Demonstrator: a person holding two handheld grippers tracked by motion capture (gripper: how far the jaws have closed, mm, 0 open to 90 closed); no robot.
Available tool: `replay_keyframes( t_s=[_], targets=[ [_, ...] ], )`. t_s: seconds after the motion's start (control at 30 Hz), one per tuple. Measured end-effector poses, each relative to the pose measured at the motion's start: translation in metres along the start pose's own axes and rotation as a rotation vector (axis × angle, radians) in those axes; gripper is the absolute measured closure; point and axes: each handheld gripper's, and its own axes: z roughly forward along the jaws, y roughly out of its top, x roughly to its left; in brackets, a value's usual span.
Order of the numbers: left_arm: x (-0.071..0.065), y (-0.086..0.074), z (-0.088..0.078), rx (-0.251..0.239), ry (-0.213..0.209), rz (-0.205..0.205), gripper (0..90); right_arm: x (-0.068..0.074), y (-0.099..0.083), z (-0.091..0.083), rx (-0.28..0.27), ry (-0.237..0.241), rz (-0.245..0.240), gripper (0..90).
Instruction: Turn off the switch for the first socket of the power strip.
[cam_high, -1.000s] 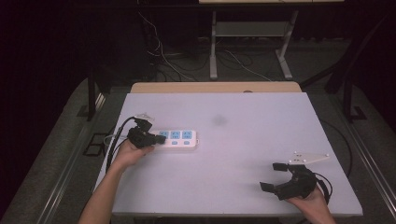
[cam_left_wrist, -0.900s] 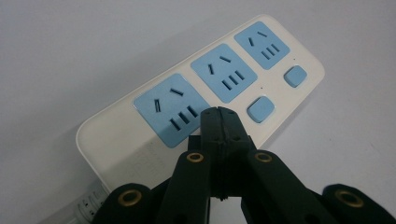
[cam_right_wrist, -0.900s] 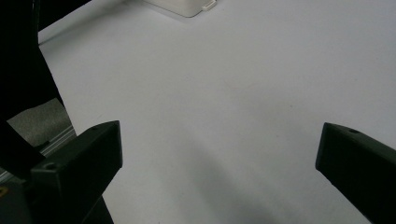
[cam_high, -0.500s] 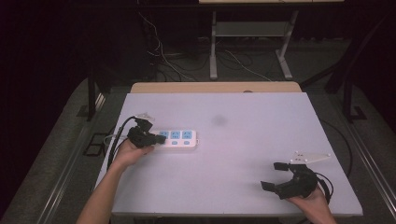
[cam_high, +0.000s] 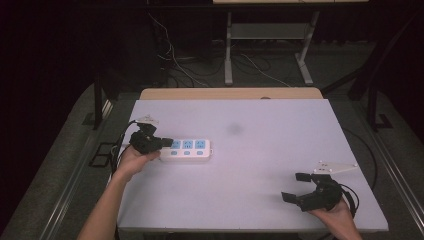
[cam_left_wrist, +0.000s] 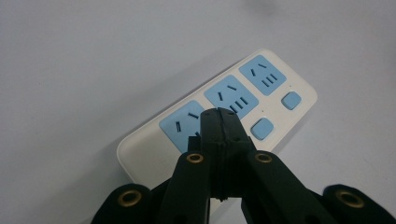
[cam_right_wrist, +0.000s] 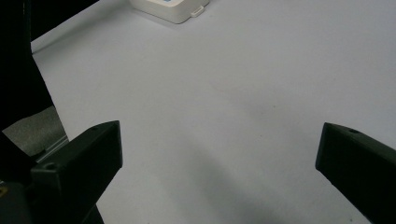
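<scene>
My left claw (cam_left_wrist: 219, 116), pressed closed, rests over the strip's (cam_high: 187, 150) left socket; my right claw (cam_high: 300, 186) gapes. The strip looks rigid, light, slippery: grip its long edges.

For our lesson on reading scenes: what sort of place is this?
Probably a lab or recording room: a bare white table holding one power strip, loose cables on the carpet behind, and a metal desk frame.

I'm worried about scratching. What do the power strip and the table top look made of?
Power strip: apparently moulded plastic, smooth cream shell with rounded corners and matte blue socket faces. Table top: a pale, matte, even sheet, likely laminate or painted board; uncertain. The left tongs, closed, look like black plastic.
</scene>
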Motion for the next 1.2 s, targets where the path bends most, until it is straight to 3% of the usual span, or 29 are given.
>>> replay_keyframes(
  t_s=[0.37,0.6,0.93,1.1,1.2],
  targets=[
    [-0.011,0.002,-0.011,0.006,0.042,0.004,89.5,-0.001,-0.001,-0.003,-0.011,-0.005,0.007,0.3],
    [-0.016,0.003,-0.025,-0.043,0.064,-0.019,89.5,-0.001,-0.002,-0.005,-0.015,-0.004,0.007,0.3],
    [-0.029,0.001,-0.047,-0.11,0.086,-0.011,89.3,-0.002,-0.002,-0.005,-0.015,-0.007,0.013,0.3],
    [-0.035,-0.003,-0.059,-0.18,0.073,-0.038,88.7,-0.001,-0.002,-0.005,-0.019,-0.008,0.014,0.3],
    [-0.038,-0.008,-0.063,-0.214,0.065,-0.046,77.8,-0.002,-0.003,-0.005,-0.016,-0.009,0.014,0.3]
  ],
)
